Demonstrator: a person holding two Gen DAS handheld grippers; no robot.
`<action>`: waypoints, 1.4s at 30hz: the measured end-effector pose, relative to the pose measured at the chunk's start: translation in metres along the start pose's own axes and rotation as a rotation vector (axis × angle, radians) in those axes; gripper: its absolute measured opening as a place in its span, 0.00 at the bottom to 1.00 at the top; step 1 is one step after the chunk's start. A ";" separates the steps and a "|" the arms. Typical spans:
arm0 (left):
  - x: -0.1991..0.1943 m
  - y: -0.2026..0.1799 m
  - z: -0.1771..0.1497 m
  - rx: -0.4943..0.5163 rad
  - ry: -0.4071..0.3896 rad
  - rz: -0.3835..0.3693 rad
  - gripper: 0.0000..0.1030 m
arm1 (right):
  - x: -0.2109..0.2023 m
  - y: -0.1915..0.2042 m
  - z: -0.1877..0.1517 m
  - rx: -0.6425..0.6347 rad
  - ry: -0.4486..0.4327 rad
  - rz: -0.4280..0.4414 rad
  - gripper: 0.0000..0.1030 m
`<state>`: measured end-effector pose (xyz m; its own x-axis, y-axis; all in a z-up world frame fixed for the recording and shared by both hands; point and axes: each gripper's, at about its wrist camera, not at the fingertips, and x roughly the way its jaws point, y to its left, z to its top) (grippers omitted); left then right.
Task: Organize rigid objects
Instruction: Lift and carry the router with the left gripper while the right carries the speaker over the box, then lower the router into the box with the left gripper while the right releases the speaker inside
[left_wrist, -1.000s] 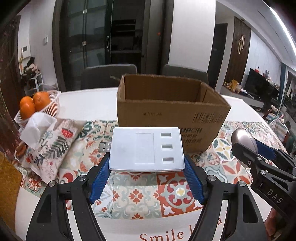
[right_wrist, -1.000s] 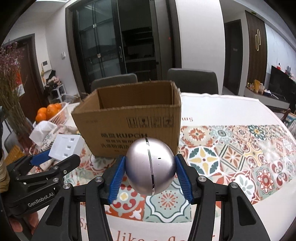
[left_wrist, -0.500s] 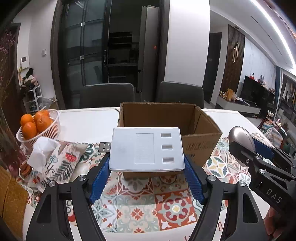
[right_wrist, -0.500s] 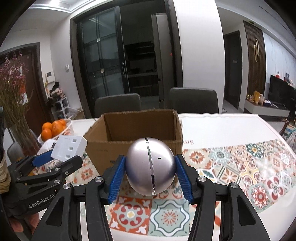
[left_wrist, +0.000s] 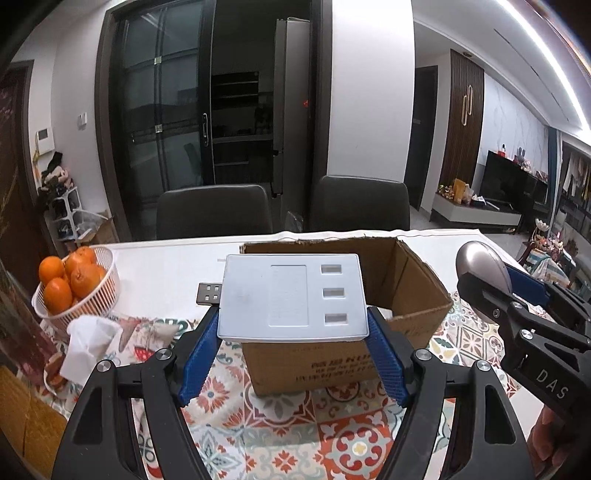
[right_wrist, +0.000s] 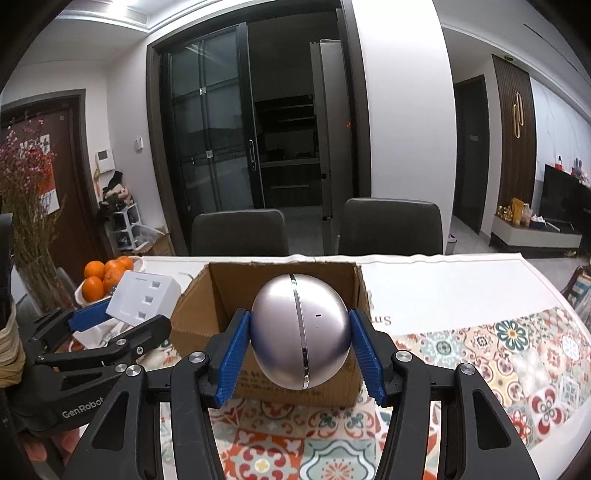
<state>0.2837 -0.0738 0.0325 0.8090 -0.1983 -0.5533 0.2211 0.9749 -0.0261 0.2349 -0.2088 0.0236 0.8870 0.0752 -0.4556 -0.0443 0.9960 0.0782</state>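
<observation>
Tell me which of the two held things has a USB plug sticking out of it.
The flat white hub in the left gripper: a USB plug juts from its left edge. The silver ball in the right gripper is smooth, with only a seam.

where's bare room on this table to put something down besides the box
Free: the tiled mat right of the cardboard box, and the white tabletop behind it. Crowded: left of the box, where the orange basket and tissue pouch sit close together.
</observation>
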 end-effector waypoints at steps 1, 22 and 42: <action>0.002 0.000 0.003 0.004 0.000 -0.001 0.73 | 0.002 0.000 0.002 -0.003 0.000 -0.001 0.54; 0.070 0.000 0.038 0.052 0.062 0.008 0.73 | 0.061 -0.001 0.037 -0.044 0.024 -0.012 0.54; 0.126 -0.009 0.033 0.135 0.210 0.011 0.75 | 0.127 -0.009 0.024 -0.024 0.190 0.038 0.54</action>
<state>0.4011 -0.1110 -0.0097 0.6842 -0.1491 -0.7139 0.2953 0.9517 0.0843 0.3588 -0.2098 -0.0137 0.7818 0.1188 -0.6121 -0.0893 0.9929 0.0788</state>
